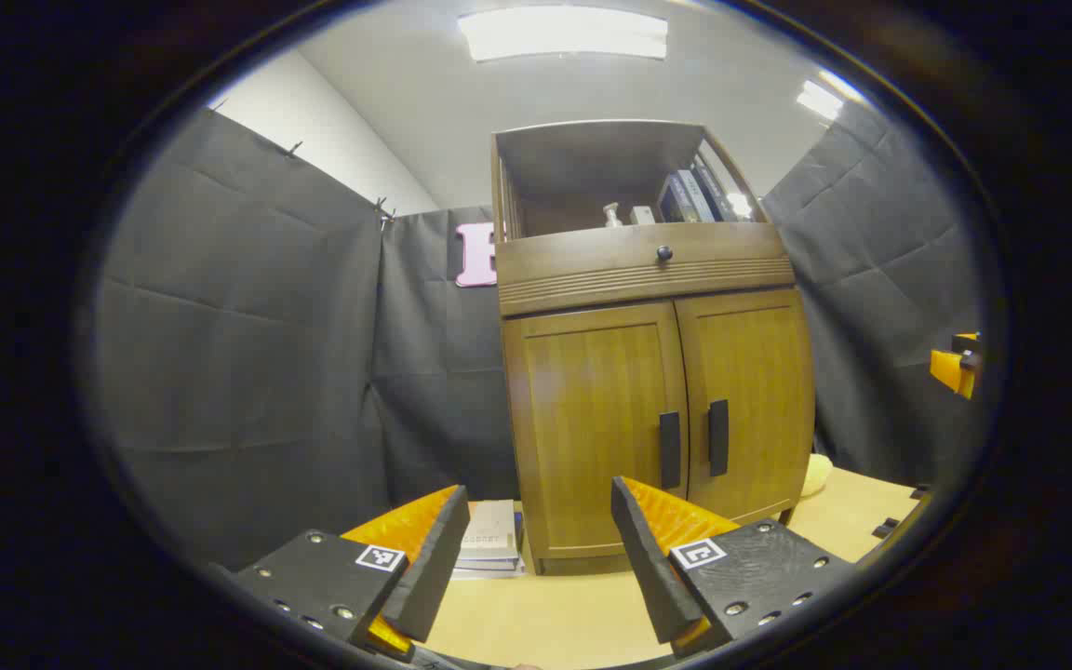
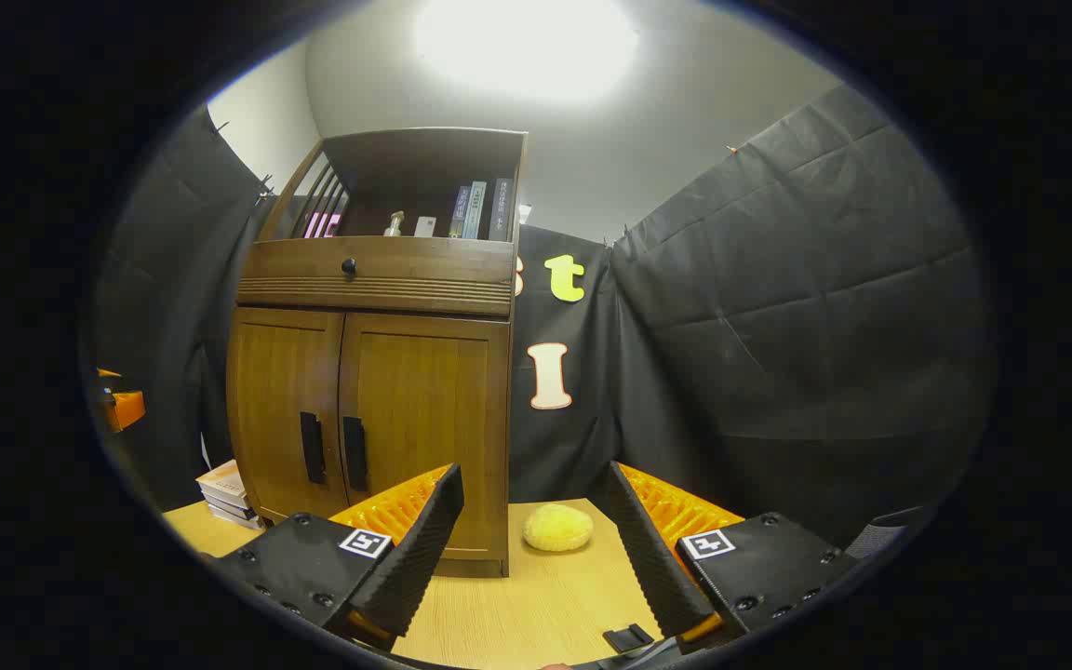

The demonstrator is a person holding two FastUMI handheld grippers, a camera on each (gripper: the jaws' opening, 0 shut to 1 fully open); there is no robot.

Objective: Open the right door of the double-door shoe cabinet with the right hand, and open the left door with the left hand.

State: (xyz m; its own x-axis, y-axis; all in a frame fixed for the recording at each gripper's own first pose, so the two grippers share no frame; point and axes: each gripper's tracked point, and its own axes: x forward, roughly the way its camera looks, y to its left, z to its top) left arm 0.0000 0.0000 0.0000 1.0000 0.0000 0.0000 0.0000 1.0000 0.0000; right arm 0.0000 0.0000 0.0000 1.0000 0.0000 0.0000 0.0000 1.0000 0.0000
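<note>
While both doors of the shoe cabinet (image 2: 373, 409) are shut, I judge the task is at its opening approach. My right gripper (image 2: 536, 549) hangs with its fingers spread and empty; the right door's handle (image 2: 355, 453) lies ahead and off to its left, well apart. My left gripper (image 1: 536, 549) is likewise spread and empty, the left door's handle (image 1: 670, 449) ahead, slightly right. Next I should swing the right gripper leftward and forward to straddle its handle.

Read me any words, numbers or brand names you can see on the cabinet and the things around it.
Upright books on the cabinet shelf: spine print too small to read.
Stacked books beside it: cover text blurred.
Marker squares on the left gripper: patterns, no words.
Cabinet front: none.
</note>
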